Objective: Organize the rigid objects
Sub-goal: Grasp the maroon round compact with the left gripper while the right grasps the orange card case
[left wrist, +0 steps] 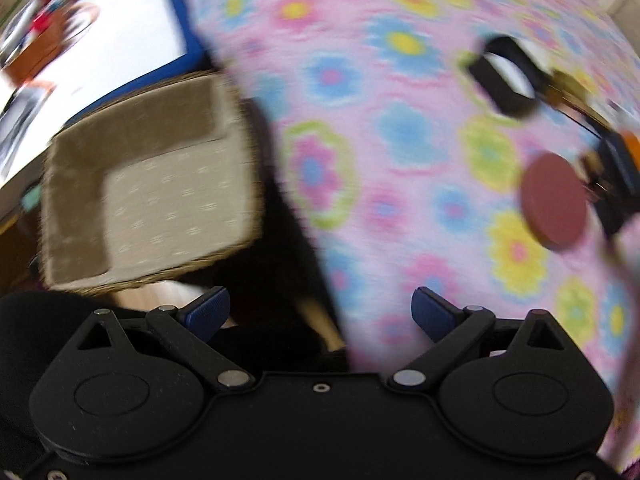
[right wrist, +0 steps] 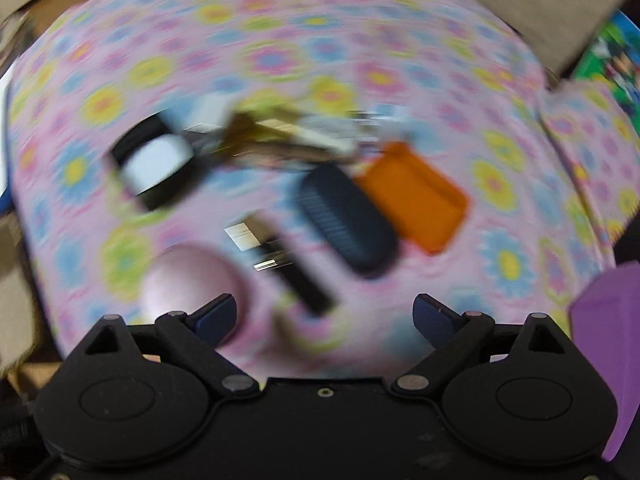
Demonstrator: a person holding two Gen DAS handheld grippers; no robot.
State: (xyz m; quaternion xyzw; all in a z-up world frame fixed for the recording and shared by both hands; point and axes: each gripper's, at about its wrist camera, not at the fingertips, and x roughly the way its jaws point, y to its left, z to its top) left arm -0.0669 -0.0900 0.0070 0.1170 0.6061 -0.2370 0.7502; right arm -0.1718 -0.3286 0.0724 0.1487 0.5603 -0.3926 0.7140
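Note:
Both views are motion-blurred. In the right wrist view several small objects lie on a pink flowered cloth (right wrist: 280,40): a black square box with a white round centre (right wrist: 154,162), a dark oval case (right wrist: 348,220), an orange block (right wrist: 412,196), a black stick (right wrist: 292,264), a pinkish round disc (right wrist: 188,280) and a yellowish jumble (right wrist: 272,136). My right gripper (right wrist: 324,316) is open and empty, just short of them. My left gripper (left wrist: 320,312) is open and empty at the cloth's (left wrist: 400,140) left edge. The black box (left wrist: 504,76) and a maroon disc (left wrist: 554,204) lie to its right.
A beige woven basket (left wrist: 152,200) stands left of the cloth, beside a white board with a blue edge (left wrist: 120,48). A purple object (right wrist: 608,340) sits at the right of the right wrist view, with a beige box (right wrist: 552,4) and a green package (right wrist: 616,60) behind.

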